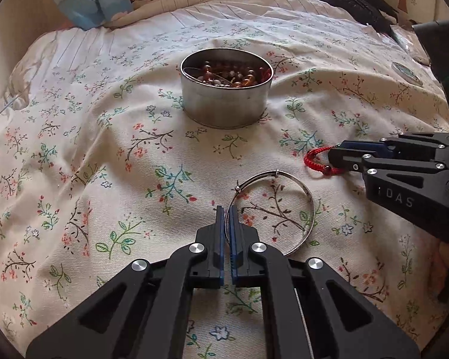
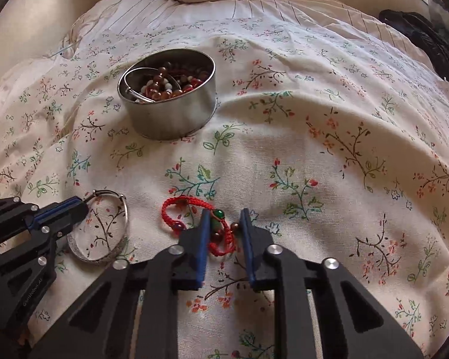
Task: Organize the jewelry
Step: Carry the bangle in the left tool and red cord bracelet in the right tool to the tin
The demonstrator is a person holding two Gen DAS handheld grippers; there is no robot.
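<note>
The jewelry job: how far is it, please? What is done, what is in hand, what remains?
Done: the metal tin already holds beaded pieces and a bangle. In hand: the left gripper is shut on the silver bangle; the right gripper is open around the red cord bracelet on the bedspread. Left: both must go into the tin.

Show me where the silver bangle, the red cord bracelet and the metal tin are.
silver bangle (image 1: 309, 202), left wrist view, on its right arc.
red cord bracelet (image 2: 169, 205), right wrist view, on its left loop.
metal tin (image 1: 224, 101), left wrist view, on its front wall.
</note>
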